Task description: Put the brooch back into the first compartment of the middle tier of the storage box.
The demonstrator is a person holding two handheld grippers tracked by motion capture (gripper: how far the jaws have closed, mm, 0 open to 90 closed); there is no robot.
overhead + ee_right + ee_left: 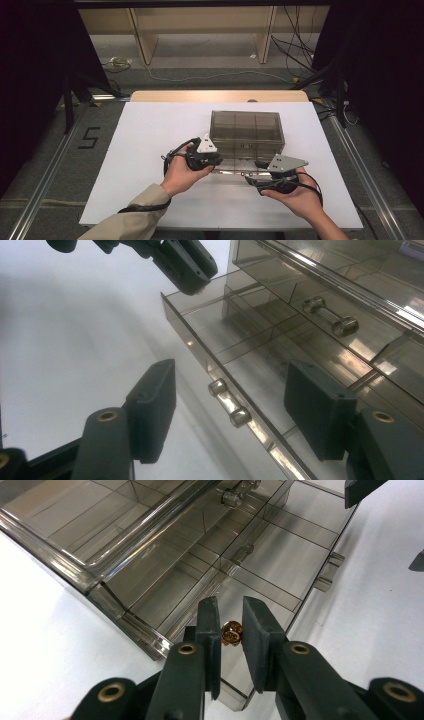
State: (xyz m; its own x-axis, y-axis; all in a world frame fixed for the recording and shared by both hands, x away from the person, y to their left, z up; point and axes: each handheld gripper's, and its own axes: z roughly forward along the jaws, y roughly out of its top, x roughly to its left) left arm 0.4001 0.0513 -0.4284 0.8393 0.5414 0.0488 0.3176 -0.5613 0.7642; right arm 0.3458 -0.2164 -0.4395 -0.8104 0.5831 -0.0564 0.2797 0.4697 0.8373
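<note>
Left tongs [231,625]: jaws nearly together, narrow gap | Right tongs [230,410]: jaws wide apart | Both hand-held, side by side.

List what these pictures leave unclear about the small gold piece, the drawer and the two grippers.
- Gold piece: left gripper view, sides hidden by the left gripper's pads; what it is stays unclear.
- Open drawer: right gripper view, its near end cut off by the bottom edge.
- Drawer contents: high view, too small and hidden behind both hands.
- Right gripper: jaws wide apart around the drawer handle, no contact visible.
</note>
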